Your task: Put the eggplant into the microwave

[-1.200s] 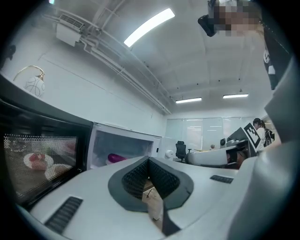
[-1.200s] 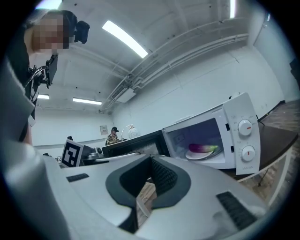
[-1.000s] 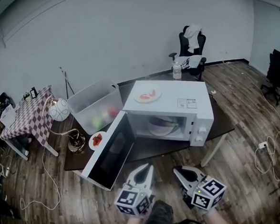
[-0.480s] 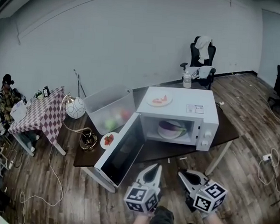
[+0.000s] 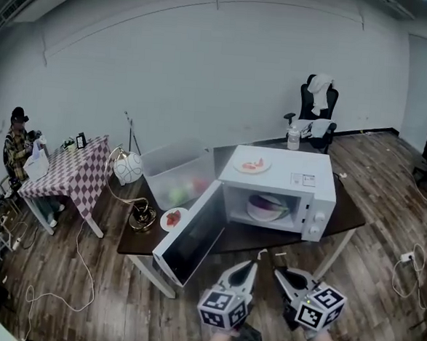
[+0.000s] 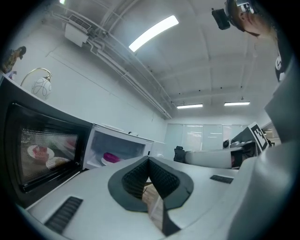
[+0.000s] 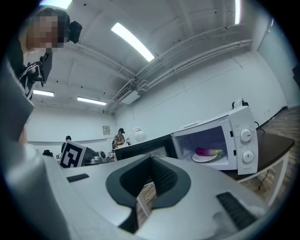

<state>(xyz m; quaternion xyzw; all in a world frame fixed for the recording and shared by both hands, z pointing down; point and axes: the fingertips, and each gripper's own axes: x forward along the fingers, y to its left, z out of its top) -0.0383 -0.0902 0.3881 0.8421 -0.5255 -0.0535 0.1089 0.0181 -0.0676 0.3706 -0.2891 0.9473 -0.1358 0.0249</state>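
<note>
Eggplant [image 5: 268, 203] lies crosswise (nine-to-three) on a plate [image 5: 258, 214] inside the open microwave [image 5: 283, 164], at twelve o'clock, well apart from left gripper [image 5: 248, 268] and right gripper [image 5: 283, 274]; both jaws closed, empty, neither clearly nearer.

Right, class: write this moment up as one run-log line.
eggplant: on plate inside microwave | door: open | left gripper: shut, empty | right gripper: shut, empty

eggplant [image 5: 270, 204] on plate [image 5: 260, 212] in microwave [image 5: 290, 166], microwave on table [image 5: 350, 208], bin [image 5: 171, 172] left of it
</note>
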